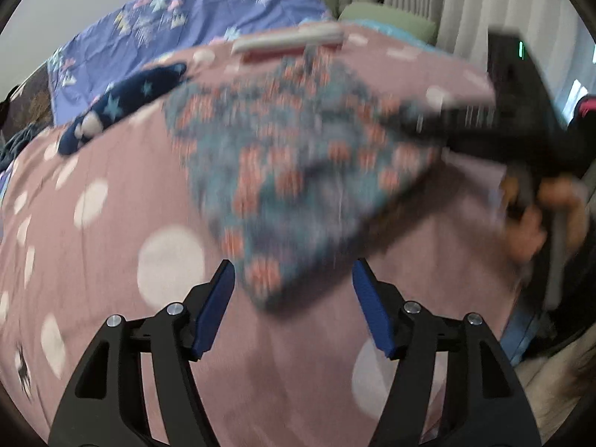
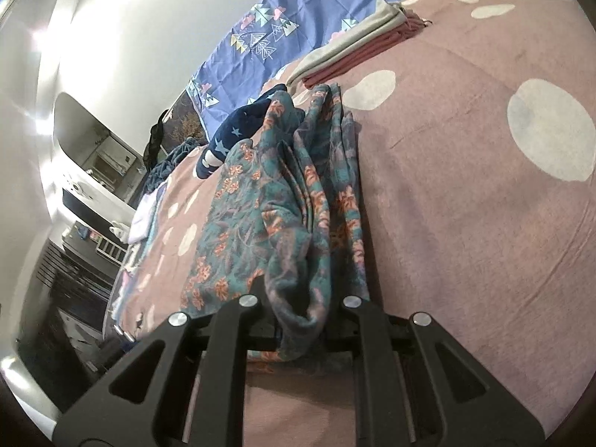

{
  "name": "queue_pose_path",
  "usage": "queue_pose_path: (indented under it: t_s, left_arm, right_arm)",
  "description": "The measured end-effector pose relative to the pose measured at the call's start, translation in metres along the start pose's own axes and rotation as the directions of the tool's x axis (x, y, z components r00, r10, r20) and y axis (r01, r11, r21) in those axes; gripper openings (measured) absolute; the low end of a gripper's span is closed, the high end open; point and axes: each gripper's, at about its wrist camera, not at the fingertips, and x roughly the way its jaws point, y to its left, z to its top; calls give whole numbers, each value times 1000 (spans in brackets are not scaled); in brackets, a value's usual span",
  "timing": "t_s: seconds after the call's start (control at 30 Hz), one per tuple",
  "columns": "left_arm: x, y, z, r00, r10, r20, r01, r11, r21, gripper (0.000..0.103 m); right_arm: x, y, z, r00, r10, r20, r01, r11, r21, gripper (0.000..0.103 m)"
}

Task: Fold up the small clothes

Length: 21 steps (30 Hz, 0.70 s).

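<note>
A teal garment with orange flowers is lifted at one side over the pink dotted bedspread, blurred in the left wrist view. My left gripper stands open, and the garment's lower corner hangs between its blue pads without touching them. My right gripper reaches in from the right, held by a hand, and pinches the garment's right corner. In the right wrist view my right gripper is shut on a bunched fold of the floral garment, which stretches away in pleats across the bedspread.
A navy garment with stars lies beyond the floral one. A folded stack of grey and pink clothes sits further back. A purple patterned sheet covers the far side. The bed's edge drops off at right.
</note>
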Motion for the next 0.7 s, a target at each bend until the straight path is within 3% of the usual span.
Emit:
queue_pose_path:
  t_s: [0.13, 0.33, 0.43, 0.5, 0.57, 0.7]
  left_arm:
    - [13, 10, -11, 996, 90, -18, -90, 995, -49, 66]
    - [8, 19, -6, 997, 65, 47, -60, 993, -106, 66]
    - [16, 24, -9, 989, 145, 29, -141, 984, -107, 66]
    - [17, 33, -15, 981, 191, 19, -187, 975, -121, 66]
    - [13, 43, -23, 983, 181, 25, -176, 973, -151, 68]
    - [11, 53, -31, 989, 149, 25, -141, 971, -193, 68]
  right_arm:
    - [-4, 5, 5, 1000, 30, -2, -30, 999, 27, 13]
    - [-16, 7, 14, 995, 101, 8, -102, 991, 89, 13]
    - [-17, 2, 14, 993, 120, 0, -119, 984, 131, 13]
    - [-19, -7, 11, 992, 122, -26, -116, 979, 170, 13]
    - [-21, -15, 5, 992, 120, -48, -109, 975, 192, 11]
    - [-15, -44, -13, 994, 34, -107, -8, 973, 231, 7]
